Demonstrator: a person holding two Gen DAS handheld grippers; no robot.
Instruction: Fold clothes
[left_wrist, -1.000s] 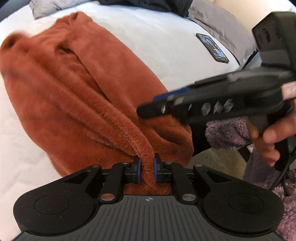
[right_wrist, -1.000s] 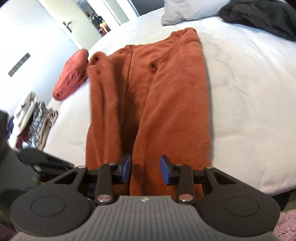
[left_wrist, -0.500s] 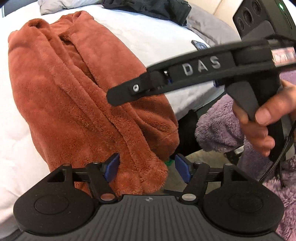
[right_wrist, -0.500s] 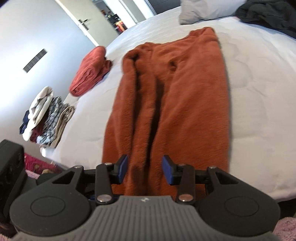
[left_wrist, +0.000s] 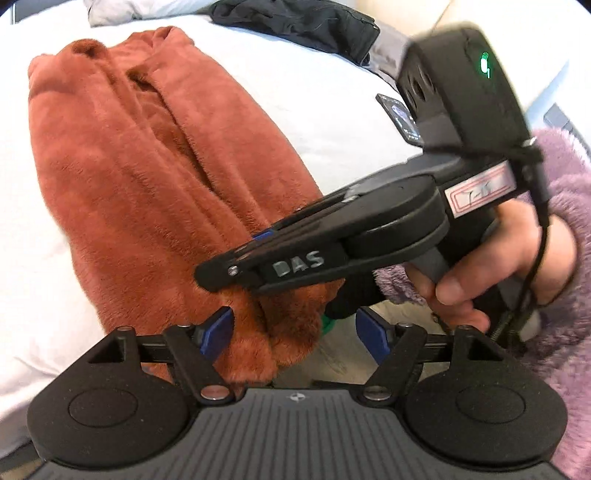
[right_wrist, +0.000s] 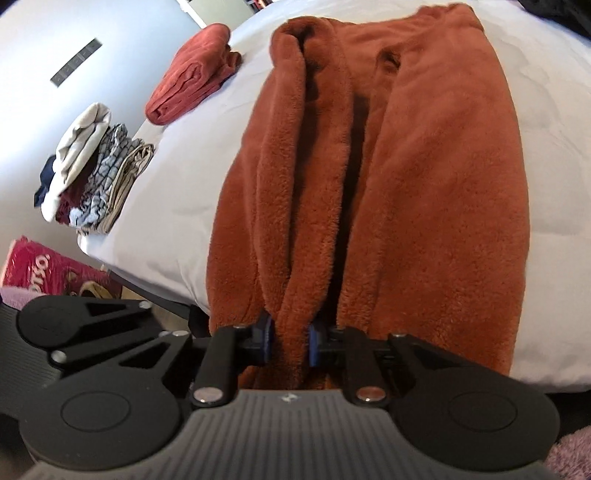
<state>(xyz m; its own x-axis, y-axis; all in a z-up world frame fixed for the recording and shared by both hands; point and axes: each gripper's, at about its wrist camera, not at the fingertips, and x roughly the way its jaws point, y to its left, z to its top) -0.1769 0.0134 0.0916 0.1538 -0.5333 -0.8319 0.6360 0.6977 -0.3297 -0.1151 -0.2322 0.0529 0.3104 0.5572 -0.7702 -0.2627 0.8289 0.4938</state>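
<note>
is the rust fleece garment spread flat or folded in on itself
Folded lengthwise: the rust fleece garment lies as a long narrow strip on the bed, side flaps overlapping along its middle.

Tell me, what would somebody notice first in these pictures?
The big fluffy rust-orange robe stretched along the white bed, its near end hanging over the edge. The right claw is closing on a thick fold of it there, while the left claw is opening around that hanging end. At the bed's left edge sit a folded red towel and a small stack of folded clothes.
</note>
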